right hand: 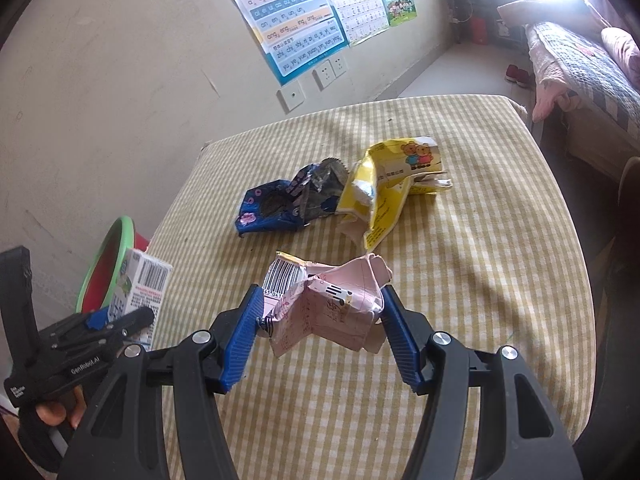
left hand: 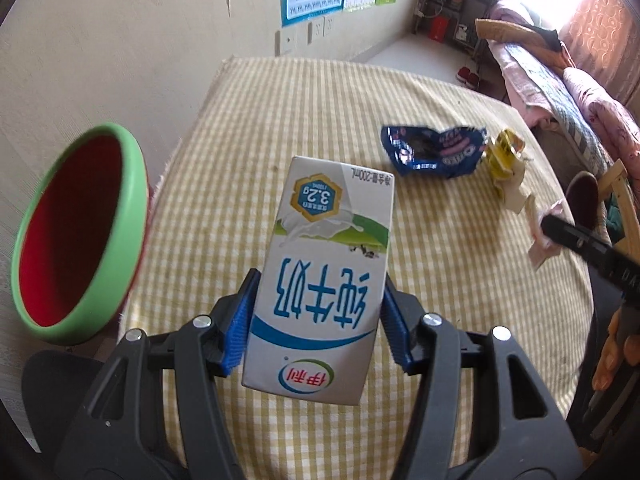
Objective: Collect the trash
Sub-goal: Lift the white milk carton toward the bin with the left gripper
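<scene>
The left gripper [left hand: 316, 316] clamps the milk carton [left hand: 324, 276] above the table [left hand: 248, 128]; the right gripper [right hand: 320, 320] pinches a crumpled pink carton [right hand: 332, 308]. A slanted release could miss the bin [left hand: 80, 232] beyond.

Milk carton [left hand: 320, 280]: "纯牛奶", "伊利", "3.2g", "200mL"; left gripper [right hand: 120, 320]: "GenRobot.AI"
</scene>
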Tool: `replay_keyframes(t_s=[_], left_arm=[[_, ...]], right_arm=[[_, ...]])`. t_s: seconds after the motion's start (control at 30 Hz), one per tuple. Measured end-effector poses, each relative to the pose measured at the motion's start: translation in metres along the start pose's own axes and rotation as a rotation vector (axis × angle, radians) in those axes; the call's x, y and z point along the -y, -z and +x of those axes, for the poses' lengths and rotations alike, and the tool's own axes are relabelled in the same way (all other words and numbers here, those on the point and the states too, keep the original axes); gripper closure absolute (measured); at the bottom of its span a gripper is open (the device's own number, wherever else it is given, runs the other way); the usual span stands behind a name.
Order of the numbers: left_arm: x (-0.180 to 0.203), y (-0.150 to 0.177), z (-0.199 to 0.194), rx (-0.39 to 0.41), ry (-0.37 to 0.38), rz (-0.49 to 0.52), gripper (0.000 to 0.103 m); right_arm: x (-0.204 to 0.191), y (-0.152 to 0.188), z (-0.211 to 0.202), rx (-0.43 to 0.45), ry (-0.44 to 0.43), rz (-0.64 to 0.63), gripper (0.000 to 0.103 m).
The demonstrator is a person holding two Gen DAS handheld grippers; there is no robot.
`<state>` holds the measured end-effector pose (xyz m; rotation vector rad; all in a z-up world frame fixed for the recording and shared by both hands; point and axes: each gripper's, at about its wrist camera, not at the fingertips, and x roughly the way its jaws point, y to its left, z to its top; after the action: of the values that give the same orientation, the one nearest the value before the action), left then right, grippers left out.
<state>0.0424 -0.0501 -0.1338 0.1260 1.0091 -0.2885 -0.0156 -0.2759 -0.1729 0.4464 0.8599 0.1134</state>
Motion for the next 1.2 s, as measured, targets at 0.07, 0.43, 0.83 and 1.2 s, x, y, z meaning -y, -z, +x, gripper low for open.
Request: replay_keyframes(t_s=[0.07,0.43,0.83,1.2], left_arm=[[-0.001,-0.004,-0.004,0.015,0.001,-0.005,0.048],[-0.017,-0.01,-0.035,0.127,-0.018,-0.064,0.049],[-0.025,-0.011,-0.051,0.194,-0.041,-0.067,0.048],[-0.03,-0.013,-0.053,0.206,-0.041,-0.079,0.048]], right_arm=[[-0.005,0.002,-0.002,0.0,-0.005,-0.012,0.045],[-0.031,0.013,-0.004,-0.01,0.006,-0.076,0.045],[-0.06,0.023,0.0,-0.037,0.007,-0.152,0.045],[-0.075,0.022,0.0,-0.041,-0.018,-0.194,0.045]])
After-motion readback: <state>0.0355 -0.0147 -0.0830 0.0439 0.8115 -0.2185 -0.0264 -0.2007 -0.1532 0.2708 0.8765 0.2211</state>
